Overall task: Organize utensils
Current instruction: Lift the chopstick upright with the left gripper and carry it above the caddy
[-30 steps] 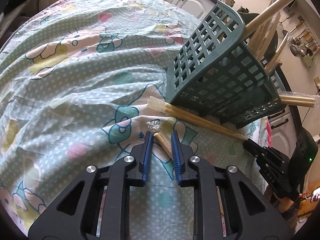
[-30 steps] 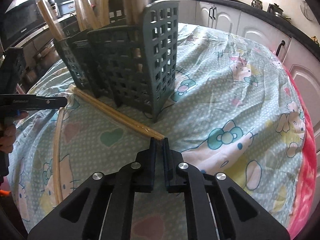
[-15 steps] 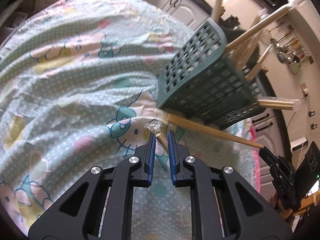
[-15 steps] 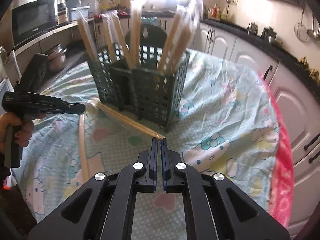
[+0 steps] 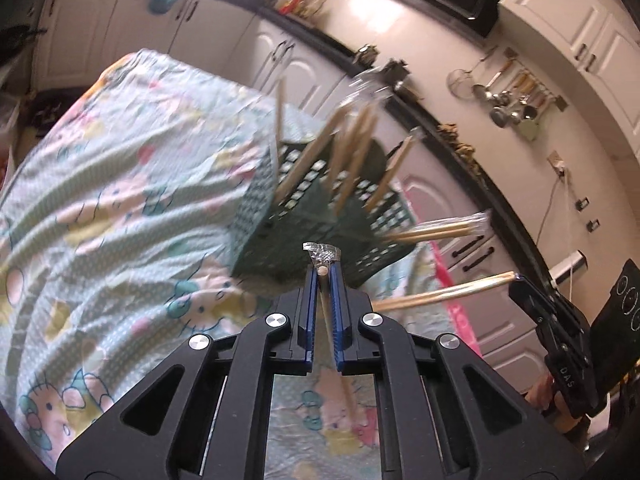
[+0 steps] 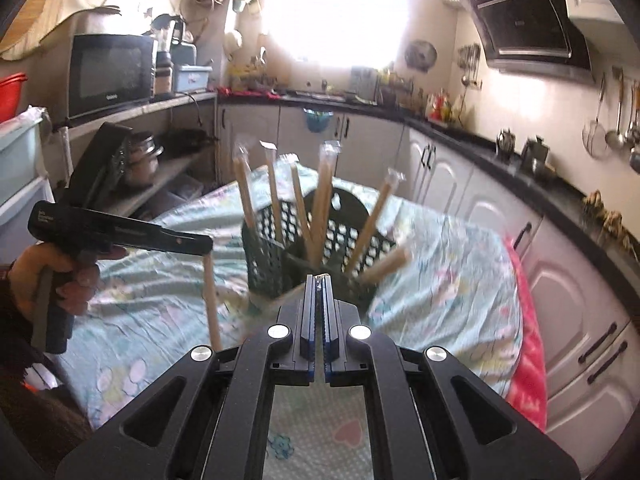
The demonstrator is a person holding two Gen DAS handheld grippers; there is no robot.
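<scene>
My left gripper (image 5: pixel 323 270) is shut on a wrapped pair of wooden chopsticks (image 5: pixel 335 344) and holds it off the table; in the right wrist view the pair (image 6: pixel 211 300) hangs down from the left gripper (image 6: pixel 202 242). My right gripper (image 6: pixel 317 280) is shut on the end of another wrapped chopstick pair (image 5: pixel 444 294), lifted; the right gripper (image 5: pixel 520 282) shows in the left wrist view. A dark green slotted utensil basket (image 6: pixel 272 268) stands on the table with several wrapped chopstick pairs (image 6: pixel 326 200) upright in it. It also shows in the left wrist view (image 5: pixel 280 220).
The table has a light blue cartoon-print cloth (image 5: pixel 120 200) with a pink edge (image 6: pixel 524 368). Kitchen cabinets (image 6: pixel 560 280) and a counter surround it. A microwave (image 6: pixel 108 74) sits on a shelf at the left.
Both grippers have risen from the cloth, each lifting its chopstick pair. The left gripper closed on its pair. The basket now sits lower and farther in both views.
</scene>
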